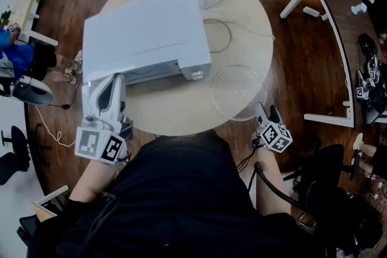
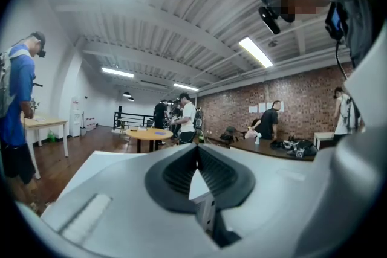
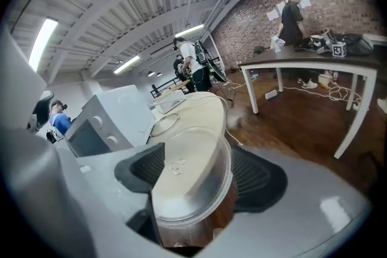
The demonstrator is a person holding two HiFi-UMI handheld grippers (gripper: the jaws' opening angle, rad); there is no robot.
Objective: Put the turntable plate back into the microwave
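Between the jaws of the right tool (image 1: 267,115), spread wide, sits the near rim of the glass turntable plate (image 1: 237,89), and the pads are clear of it, no squeeze. The plate lies flat on the round counter (image 1: 181,109), with that near rim overhanging the edge toward the tool. Ahead and off to this tool's left stands the white microwave (image 1: 142,33). Over at its front corner, the left tool (image 1: 113,84) points level, jaws pinched narrow on the thin edge of the microwave door (image 2: 196,181).
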